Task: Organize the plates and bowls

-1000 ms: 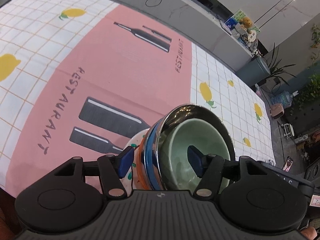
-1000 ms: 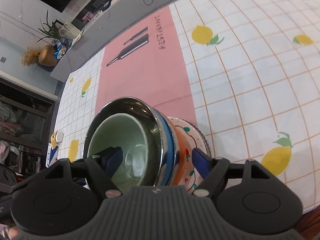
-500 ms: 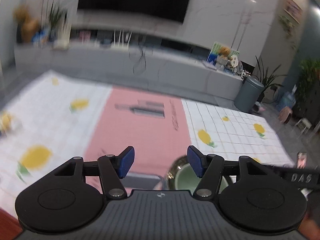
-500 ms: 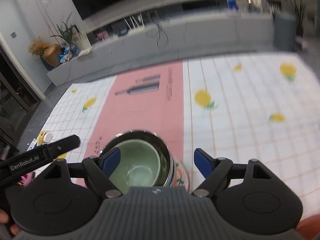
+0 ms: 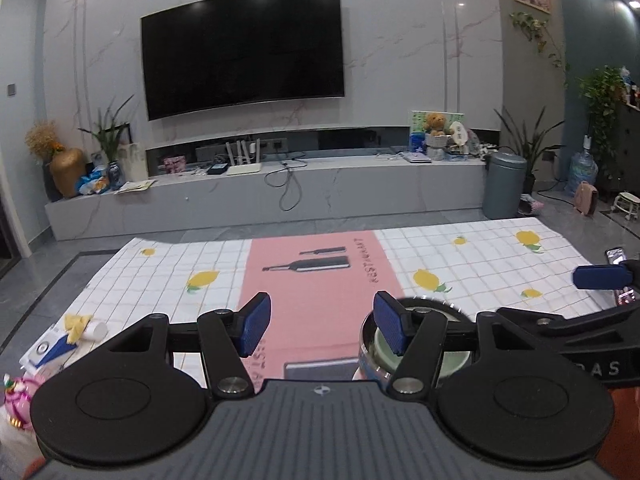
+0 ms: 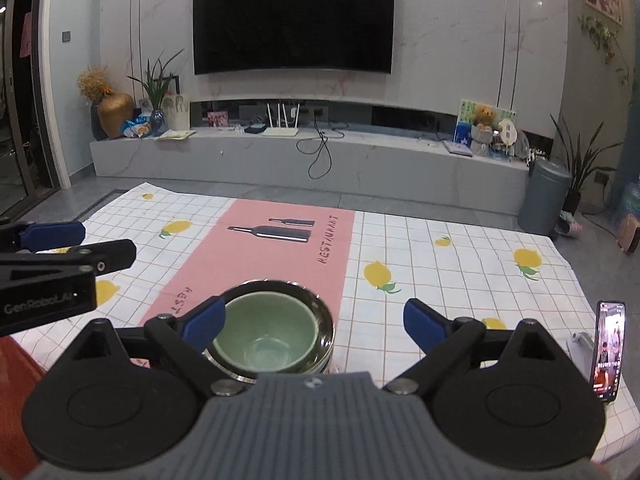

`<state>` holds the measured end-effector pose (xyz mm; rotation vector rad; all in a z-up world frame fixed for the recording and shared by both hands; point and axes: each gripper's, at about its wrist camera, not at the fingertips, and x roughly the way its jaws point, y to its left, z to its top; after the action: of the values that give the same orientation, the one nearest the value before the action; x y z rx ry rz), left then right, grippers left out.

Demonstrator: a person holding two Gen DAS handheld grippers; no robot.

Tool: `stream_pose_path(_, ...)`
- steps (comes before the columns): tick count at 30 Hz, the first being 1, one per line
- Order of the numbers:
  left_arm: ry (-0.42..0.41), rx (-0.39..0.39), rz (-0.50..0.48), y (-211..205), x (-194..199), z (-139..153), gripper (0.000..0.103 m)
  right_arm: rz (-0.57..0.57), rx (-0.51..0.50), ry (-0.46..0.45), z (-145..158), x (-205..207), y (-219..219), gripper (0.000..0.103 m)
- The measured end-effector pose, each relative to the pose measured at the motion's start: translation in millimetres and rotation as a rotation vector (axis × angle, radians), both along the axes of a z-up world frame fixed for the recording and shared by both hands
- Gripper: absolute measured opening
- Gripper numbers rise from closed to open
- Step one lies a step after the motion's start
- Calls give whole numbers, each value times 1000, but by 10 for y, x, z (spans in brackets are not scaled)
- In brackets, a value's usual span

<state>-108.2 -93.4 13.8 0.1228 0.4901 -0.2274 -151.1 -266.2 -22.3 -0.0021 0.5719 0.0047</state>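
A stack of dishes stands on the pink strip of the tablecloth: a green bowl nested in a steel bowl, with blue and patterned dishes under it mostly hidden. My right gripper hovers above and behind the stack, its jaws opening, its pads off the dishes. In the left wrist view the stack lies low on the right, partly behind a finger. My left gripper is open with only cloth between its pads. Each gripper's blue pad shows at the other view's edge.
A phone on a stand sits near the cloth's right front corner. Small packets and a white tube lie at the left edge, beside a pink toy. Beyond the cloth are grey floor and a low TV bench.
Both grippers have lifted up and back from around the stack and rolled level, so the room now fills the views. The right jaws have spread wider; the stack stays on the cloth.
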Motion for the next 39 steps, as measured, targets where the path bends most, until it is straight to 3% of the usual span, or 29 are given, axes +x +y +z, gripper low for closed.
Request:
stream_pose_path(11,71,73,62,35,-250,-403,76,-83,-27,-38,-329,-468,181,94)
stream_pose_path(23,185,57,54,39,-384,-767,79,-121,53,52,-694,-624,186,94)
stream_pose_path(39,197,101,52,-25,-369,-824,80,-124,81,45,-737,-589,152,94)
